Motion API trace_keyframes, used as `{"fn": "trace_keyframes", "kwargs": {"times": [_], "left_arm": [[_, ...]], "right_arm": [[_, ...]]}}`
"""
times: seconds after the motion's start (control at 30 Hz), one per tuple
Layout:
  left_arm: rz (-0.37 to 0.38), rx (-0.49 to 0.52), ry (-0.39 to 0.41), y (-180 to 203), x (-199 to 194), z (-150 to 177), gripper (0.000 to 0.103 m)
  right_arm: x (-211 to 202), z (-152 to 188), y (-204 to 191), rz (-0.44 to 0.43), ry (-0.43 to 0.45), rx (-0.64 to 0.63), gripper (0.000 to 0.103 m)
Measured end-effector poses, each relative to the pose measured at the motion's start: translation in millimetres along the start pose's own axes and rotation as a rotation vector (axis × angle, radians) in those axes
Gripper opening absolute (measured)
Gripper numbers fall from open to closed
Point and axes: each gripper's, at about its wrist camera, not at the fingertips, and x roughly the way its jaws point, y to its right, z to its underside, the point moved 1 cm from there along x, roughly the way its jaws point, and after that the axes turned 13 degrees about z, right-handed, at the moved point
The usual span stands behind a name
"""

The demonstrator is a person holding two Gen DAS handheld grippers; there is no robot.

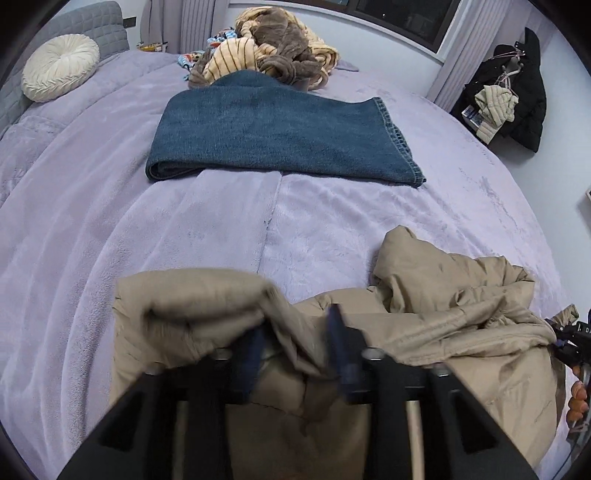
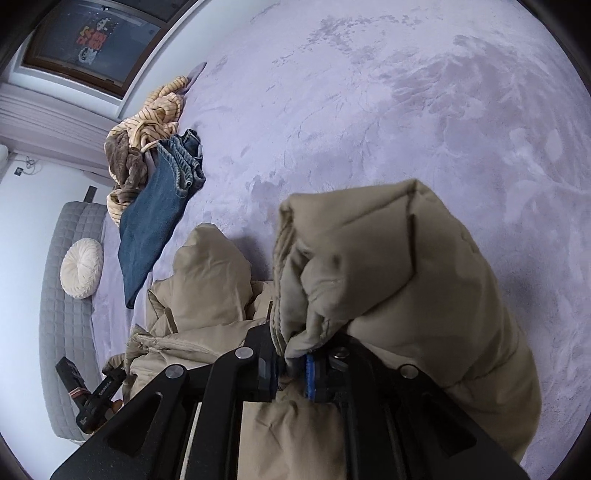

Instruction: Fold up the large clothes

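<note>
A beige padded jacket lies crumpled on the lilac bed cover at the near edge. My left gripper stands open over a folded part of it; its dark fingers are apart, with loose fabric lying between them. In the right wrist view another part of the jacket rises in a bunched fold, and my right gripper is shut on that gathered fabric. The left gripper shows at the lower left there, and the right gripper at the right edge of the left view.
Folded blue jeans lie mid-bed, with a heap of striped and brown plush clothes behind them. A round cream cushion leans on the grey headboard. Dark coats hang at the wall on the right.
</note>
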Motion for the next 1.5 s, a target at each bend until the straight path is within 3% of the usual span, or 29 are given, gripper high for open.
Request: {"fn": "trace_keyframes", "kwargs": {"times": [0.03,0.07,0.13,0.2,0.23,0.27,0.3,0.33,0.47,0.63,0.8,0.97,1.03,1.13,1.33,1.4,1.5], "left_arm": [[-0.018,0.013,0.029,3,-10,1,0.096],[-0.037,0.034,0.068,7,-21,2,0.098],[-0.045,0.061,0.077,12,-32,2,0.098],[-0.019,0.056,0.073,16,-39,3,0.098],[0.022,0.054,0.064,20,-40,4,0.091],[0.065,0.058,0.045,24,-38,6,0.071],[0.092,0.065,0.021,30,-34,7,0.063],[0.113,0.081,-0.005,35,-26,11,0.056],[0.062,0.134,-0.062,52,20,28,0.055],[-0.009,0.114,-0.072,43,69,24,0.055],[-0.064,0.121,-0.054,27,62,3,0.055],[-0.194,0.076,-0.037,-28,47,-6,0.055],[-0.169,0.025,-0.048,-48,50,-4,0.055],[-0.171,0.027,-0.056,-52,62,-4,0.055],[-0.215,0.035,-0.061,-42,60,-5,0.055],[-0.219,0.024,-0.054,-38,46,-4,0.055],[-0.203,0.017,-0.042,-32,21,0,0.055]], "right_arm": [[-7,1,-3,-0.003,0.005,-0.013,0.032],[-15,3,-7,-0.005,0.014,-0.031,0.049],[-31,7,-16,0.008,0.052,-0.071,0.070],[-46,12,-27,0.019,0.095,-0.113,0.070],[-50,15,-33,0.026,0.096,-0.136,0.059],[-52,19,-38,0.022,0.094,-0.160,0.029],[-51,25,-45,0.017,0.083,-0.194,0.018],[-46,32,-53,0.023,0.061,-0.234,0.015],[-5,52,-74,0.100,0.022,-0.379,0.014],[38,38,-68,0.139,0.040,-0.361,0.000],[44,19,-63,0.129,0.029,-0.347,0.000],[15,-1,-18,0.269,0.095,-0.304,0.000],[12,-7,11,0.294,0.091,-0.249,0.000],[23,-14,39,0.241,0.063,-0.154,0.000],[37,-18,31,0.285,0.072,-0.157,0.000],[26,-16,27,0.286,0.076,-0.154,0.005],[4,-10,19,0.284,0.088,-0.157,0.031]]}}
